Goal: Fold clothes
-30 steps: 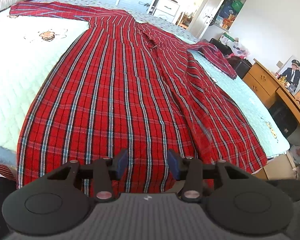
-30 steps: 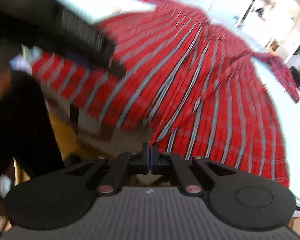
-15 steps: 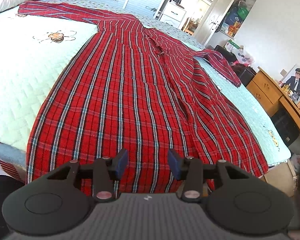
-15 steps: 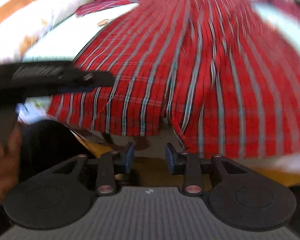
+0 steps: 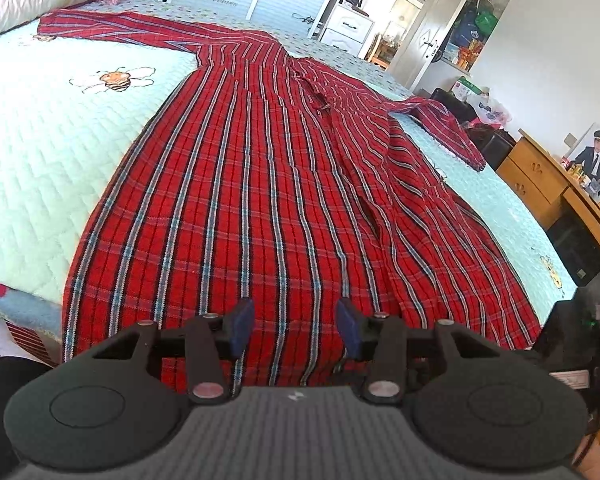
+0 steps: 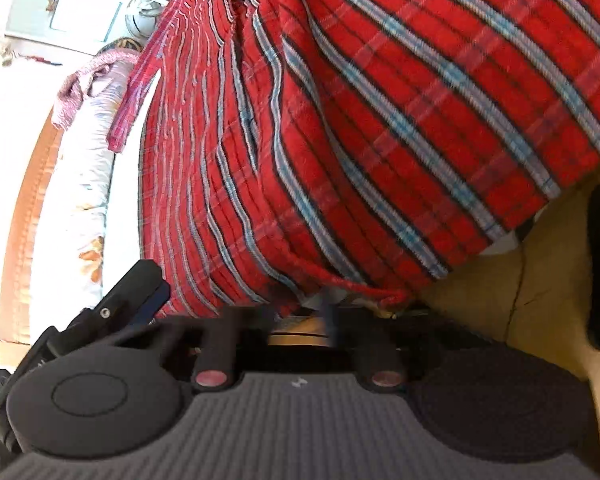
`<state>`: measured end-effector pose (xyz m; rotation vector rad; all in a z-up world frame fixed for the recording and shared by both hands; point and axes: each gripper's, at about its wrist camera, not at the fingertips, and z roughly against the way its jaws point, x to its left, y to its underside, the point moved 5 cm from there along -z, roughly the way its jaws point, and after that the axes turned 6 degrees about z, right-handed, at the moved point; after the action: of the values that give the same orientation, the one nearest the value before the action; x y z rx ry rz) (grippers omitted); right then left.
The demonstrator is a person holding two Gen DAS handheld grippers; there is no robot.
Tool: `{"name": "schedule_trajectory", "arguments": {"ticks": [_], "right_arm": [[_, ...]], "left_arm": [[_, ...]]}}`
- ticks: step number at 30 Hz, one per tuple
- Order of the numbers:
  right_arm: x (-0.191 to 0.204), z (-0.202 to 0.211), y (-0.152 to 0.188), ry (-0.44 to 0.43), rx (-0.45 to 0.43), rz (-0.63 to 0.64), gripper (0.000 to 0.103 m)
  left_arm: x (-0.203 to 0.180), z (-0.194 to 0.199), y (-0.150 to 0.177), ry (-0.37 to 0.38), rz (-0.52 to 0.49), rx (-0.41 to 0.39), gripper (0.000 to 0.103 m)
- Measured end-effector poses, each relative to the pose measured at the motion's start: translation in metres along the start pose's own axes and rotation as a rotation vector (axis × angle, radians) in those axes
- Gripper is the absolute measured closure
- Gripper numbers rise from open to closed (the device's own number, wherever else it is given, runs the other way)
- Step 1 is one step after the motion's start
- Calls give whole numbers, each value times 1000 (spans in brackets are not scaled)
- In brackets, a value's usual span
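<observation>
Red plaid dress [image 5: 260,200] lies spread across the bed [image 5: 40,160], filling frame centre. Your left gripper [image 5: 296,326] hangs released over its hem. Your right gripper [image 6: 300,316] just snapped closed at the hem edge; whether it pinches cloth, can't tell.

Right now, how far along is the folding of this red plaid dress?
Done: the dress lies spread flat on the bed, with no fold made yet. In hand: the right claw has just closed at the hem; blur hides whether cloth is caught. The left claw hovers open over the hem. Left: every fold.
</observation>
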<state>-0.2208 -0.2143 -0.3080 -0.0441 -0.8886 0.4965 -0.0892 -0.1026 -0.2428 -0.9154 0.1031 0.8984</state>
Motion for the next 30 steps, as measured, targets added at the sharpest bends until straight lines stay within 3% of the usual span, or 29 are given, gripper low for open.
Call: {"name": "schedule_trajectory", "arguments": {"ticks": [5,10,13,15,17,20,22,26,27,28,29,30], "right_arm": [[23,33,3,10,-68,101,102],[25,85,15,2,-123,84,103],[11,86,15,66,-121,69,103],[4,76,16,42,-97,22,102],[5,67,18,2,-74,-9,92],[4,56,12,34,-90,-15,45],[-4,43,2,49,-99,-72,44],[-15,12,-5,27,-74,-165,45],[-17,5,-5,32,-64,-170,54],[-19,0,-4,19,-53,-179,70],[-19,-3,-2,-14,-35,-186,101],[-18,-2,-1,-36,-36,-184,102]], "left_arm": [[4,5,-2,-24,6,-12,55],[-2,15,-3,-21,-21,-26,54],[-6,12,-2,-20,-30,-20,54],[-6,11,-2,-22,-26,-16,54],[-4,13,-3,-30,-23,-23,54],[-1,16,-4,-43,-10,-30,54],[1,17,-3,-49,-9,-29,54],[2,19,-3,-54,-12,-30,54],[2,20,-3,-54,-14,-30,54],[3,21,-3,-55,-14,-31,53],[3,21,-3,-55,-13,-32,53],[3,22,-2,-56,-12,-32,53]]}}
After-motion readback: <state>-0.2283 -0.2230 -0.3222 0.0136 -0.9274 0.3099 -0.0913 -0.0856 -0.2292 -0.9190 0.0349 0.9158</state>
